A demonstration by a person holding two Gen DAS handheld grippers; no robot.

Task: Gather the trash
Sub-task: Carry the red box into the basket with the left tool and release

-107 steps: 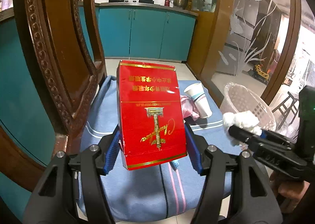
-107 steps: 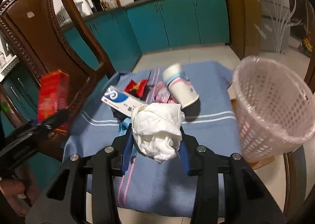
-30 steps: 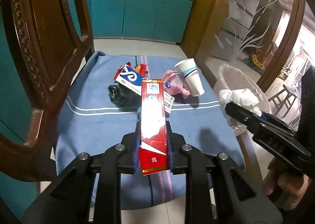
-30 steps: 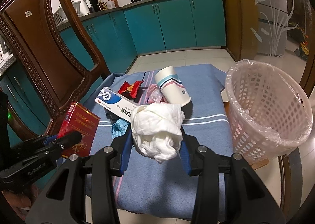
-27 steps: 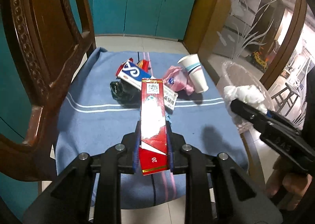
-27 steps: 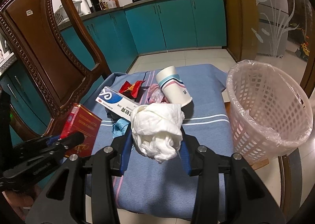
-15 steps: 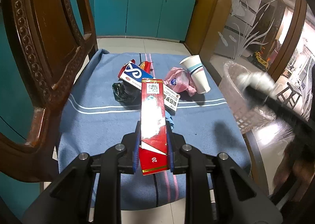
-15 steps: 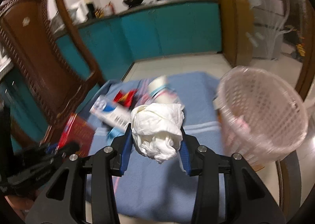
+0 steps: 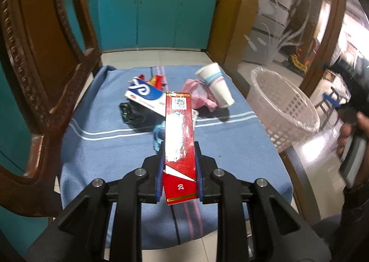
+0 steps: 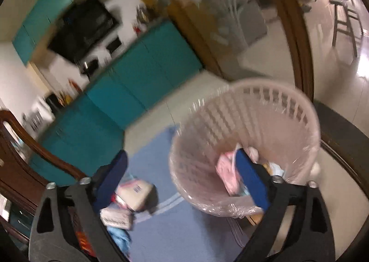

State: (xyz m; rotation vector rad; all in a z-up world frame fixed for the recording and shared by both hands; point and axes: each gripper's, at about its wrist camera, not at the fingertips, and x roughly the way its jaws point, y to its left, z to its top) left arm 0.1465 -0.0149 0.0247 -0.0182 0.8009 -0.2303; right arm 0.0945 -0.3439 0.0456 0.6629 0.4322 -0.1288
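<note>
My left gripper (image 9: 179,148) is shut on a long red carton (image 9: 180,128), held edge-on above the blue cloth (image 9: 103,146). On the cloth lie a blue-white toothpaste box (image 9: 147,98), a tipped paper cup (image 9: 219,89), a pink wrapper (image 9: 198,93), a red wrapper (image 9: 156,80) and a black item (image 9: 131,112). My right gripper (image 10: 181,156) hangs at the pink mesh basket (image 10: 265,110), its jaws opening wide with nothing between them. Pink and pale scraps (image 10: 227,169) lie inside the basket (image 9: 286,105). A person's hand (image 9: 350,123) shows at the right edge.
A carved wooden chair (image 9: 34,54) stands at the left of the cloth. Teal cabinets (image 9: 156,20) line the back and an etched glass door (image 9: 276,20) stands right of them. A stool (image 10: 346,15) is on the tiled floor beyond the basket.
My right gripper swung right to the basket, rolled and opened; the white tissue wad it held is gone from its jaws. The left gripper stayed put with the red carton.
</note>
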